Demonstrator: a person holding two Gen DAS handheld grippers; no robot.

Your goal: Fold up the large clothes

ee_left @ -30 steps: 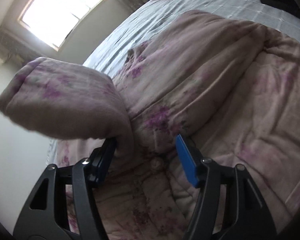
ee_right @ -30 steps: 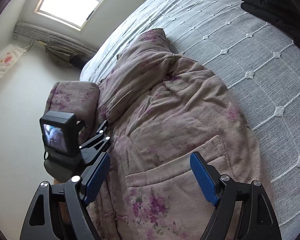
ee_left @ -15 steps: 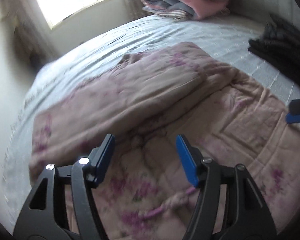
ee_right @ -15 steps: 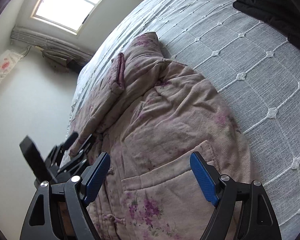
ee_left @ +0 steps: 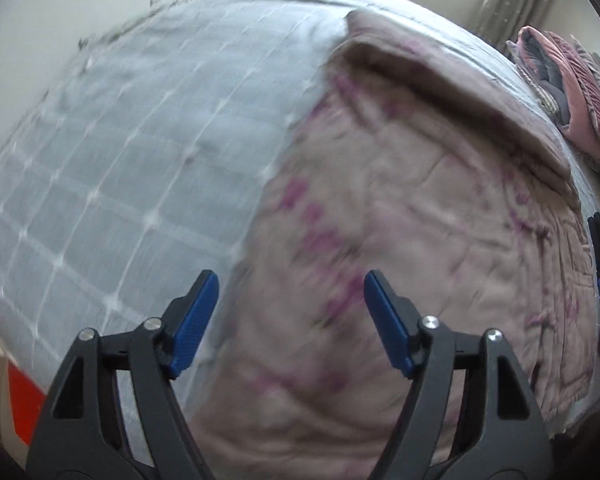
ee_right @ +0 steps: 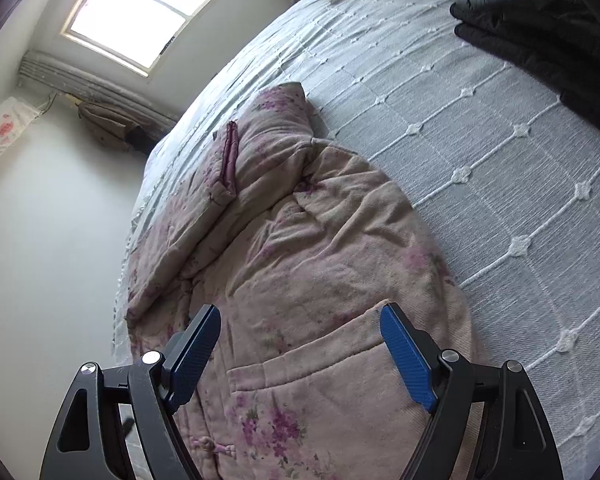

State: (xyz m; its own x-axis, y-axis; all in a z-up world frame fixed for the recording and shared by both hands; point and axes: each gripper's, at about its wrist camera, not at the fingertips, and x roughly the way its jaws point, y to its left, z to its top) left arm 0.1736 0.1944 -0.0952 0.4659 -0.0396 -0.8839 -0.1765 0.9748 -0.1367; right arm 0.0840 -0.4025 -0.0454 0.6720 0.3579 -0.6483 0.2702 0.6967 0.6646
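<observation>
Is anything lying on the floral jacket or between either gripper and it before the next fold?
Nothing visible. The jacket lies bare on the bedspread, under the open right gripper and the opening left gripper. The black coat sits apart from it.

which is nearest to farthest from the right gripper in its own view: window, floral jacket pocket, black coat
1. floral jacket pocket, right between the open right gripper fingers
2. black coat, upper right on the bed
3. window, upper left on the far wall
</observation>
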